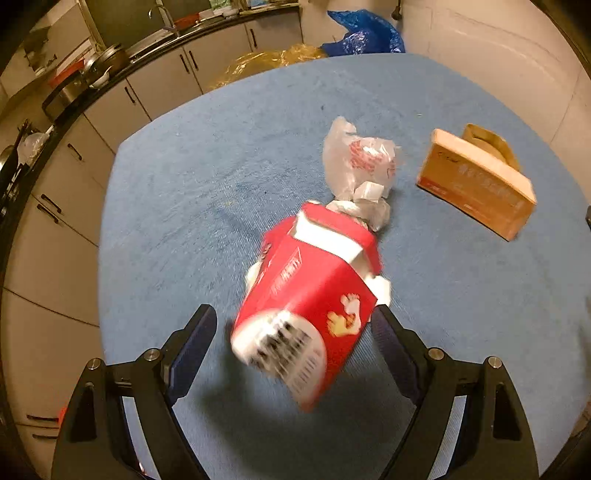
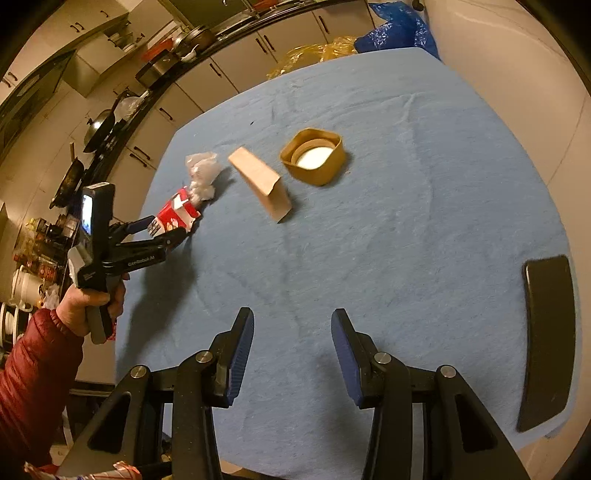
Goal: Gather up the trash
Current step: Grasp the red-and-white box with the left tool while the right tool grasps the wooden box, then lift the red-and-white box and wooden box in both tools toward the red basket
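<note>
A red and white carton (image 1: pixel 306 306) lies blurred between the fingers of my left gripper (image 1: pixel 294 314). Its left pad stands apart from the carton and the right pad is at its edge, so the jaws are open. Behind the carton sit crumpled white paper (image 1: pixel 369 206) and a clear plastic bag (image 1: pixel 358 162). The right wrist view shows the same carton (image 2: pixel 173 216) within the left gripper (image 2: pixel 168 226), held by a hand in a red sleeve (image 2: pixel 88 306). My right gripper (image 2: pixel 293 317) hangs open over bare blue cloth, with nothing in it.
A brown cardboard box (image 2: pixel 262 184) and a tan paper bowl (image 2: pixel 314 155) stand mid-table on the blue tablecloth (image 2: pixel 406 240). A flat black object (image 2: pixel 546 339) lies at the right edge. Blue (image 1: pixel 365 33) and yellow bags (image 1: pixel 269 62) sit beyond the far edge; kitchen cabinets (image 1: pixel 55 221) run along the left.
</note>
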A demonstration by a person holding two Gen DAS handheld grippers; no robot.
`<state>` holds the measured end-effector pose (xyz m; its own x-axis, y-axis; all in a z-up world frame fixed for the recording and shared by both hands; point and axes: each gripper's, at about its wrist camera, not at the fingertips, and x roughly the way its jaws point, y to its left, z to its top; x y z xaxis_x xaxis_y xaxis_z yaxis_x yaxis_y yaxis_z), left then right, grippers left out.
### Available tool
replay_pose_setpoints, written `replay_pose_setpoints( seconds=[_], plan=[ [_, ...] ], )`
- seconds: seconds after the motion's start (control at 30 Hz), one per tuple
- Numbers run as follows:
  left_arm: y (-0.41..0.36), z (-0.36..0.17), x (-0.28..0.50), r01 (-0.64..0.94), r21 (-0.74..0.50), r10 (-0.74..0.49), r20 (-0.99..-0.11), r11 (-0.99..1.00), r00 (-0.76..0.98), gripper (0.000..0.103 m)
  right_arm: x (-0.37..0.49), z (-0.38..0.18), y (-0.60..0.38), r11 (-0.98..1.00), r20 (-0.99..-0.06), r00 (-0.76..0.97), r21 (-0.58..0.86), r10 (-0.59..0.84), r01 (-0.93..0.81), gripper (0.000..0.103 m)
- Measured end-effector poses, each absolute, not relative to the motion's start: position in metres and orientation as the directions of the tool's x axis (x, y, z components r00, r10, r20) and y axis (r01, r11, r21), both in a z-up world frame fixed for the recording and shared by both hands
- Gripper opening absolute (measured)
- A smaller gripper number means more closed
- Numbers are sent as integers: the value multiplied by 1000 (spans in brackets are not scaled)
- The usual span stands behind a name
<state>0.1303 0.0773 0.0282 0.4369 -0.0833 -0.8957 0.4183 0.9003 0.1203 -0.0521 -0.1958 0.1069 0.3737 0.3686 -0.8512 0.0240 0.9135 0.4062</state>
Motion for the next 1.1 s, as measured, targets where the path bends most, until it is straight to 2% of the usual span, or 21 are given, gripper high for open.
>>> replay_pose_setpoints(
  seconds=[0.07, 0.13, 0.17, 0.2, 0.23, 0.3, 0.33, 0.53, 0.83, 0.87, 0.93, 1.0, 1.1],
  plan=[
    [79, 26, 135, 398, 103, -92, -892, 912, 443, 84, -42, 110, -193, 917, -850, 373, 399, 372, -6, 47],
    [78, 25, 136, 376, 92, -98, -885, 922, 456, 77, -30, 115, -187, 922, -848, 377, 385, 373, -46, 47],
    [78, 25, 135, 368, 83, -103, -882, 926, 460, 61, -22, 119, -183, 924, -847, 378, 374, 374, -76, 47],
    [78, 24, 134, 355, 72, -106, -883, 932, 458, 50, -13, 121, -178, 926, -848, 376, 362, 375, -108, 47],
    [78, 23, 133, 343, 65, -106, -884, 937, 456, 46, -7, 122, -174, 927, -849, 373, 354, 374, -125, 47],
    [78, 23, 127, 319, 35, -123, -878, 947, 463, 30, 13, 123, -163, 927, -850, 371, 331, 374, -177, 47],
    [79, 23, 123, 310, 23, -130, -877, 950, 464, 27, 21, 122, -160, 925, -850, 368, 326, 377, -195, 47],
    [91, 30, 85, 245, -52, -164, -872, 968, 461, 27, 76, 109, -132, 915, -863, 351, 258, 363, -311, 47],
    [117, 44, 21, 154, -98, -160, -870, 983, 466, 27, 128, 71, -95, 886, -902, 290, 175, 319, -429, 46],
    [120, 46, 17, 144, -98, -155, -870, 985, 469, 27, 130, 65, -93, 884, -910, 274, 172, 311, -434, 45],
    [123, 50, 9, 127, -102, -150, -866, 987, 477, 27, 127, 59, -91, 887, -917, 267, 161, 297, -433, 29],
    [129, 54, 1, 105, -109, -147, -861, 988, 487, 27, 122, 57, -90, 885, -917, 259, 169, 302, -434, 24],
    [134, 59, -4, 81, -119, -144, -853, 990, 502, 27, 104, 64, -90, 891, -907, 289, 166, 307, -423, 24]
  ],
)
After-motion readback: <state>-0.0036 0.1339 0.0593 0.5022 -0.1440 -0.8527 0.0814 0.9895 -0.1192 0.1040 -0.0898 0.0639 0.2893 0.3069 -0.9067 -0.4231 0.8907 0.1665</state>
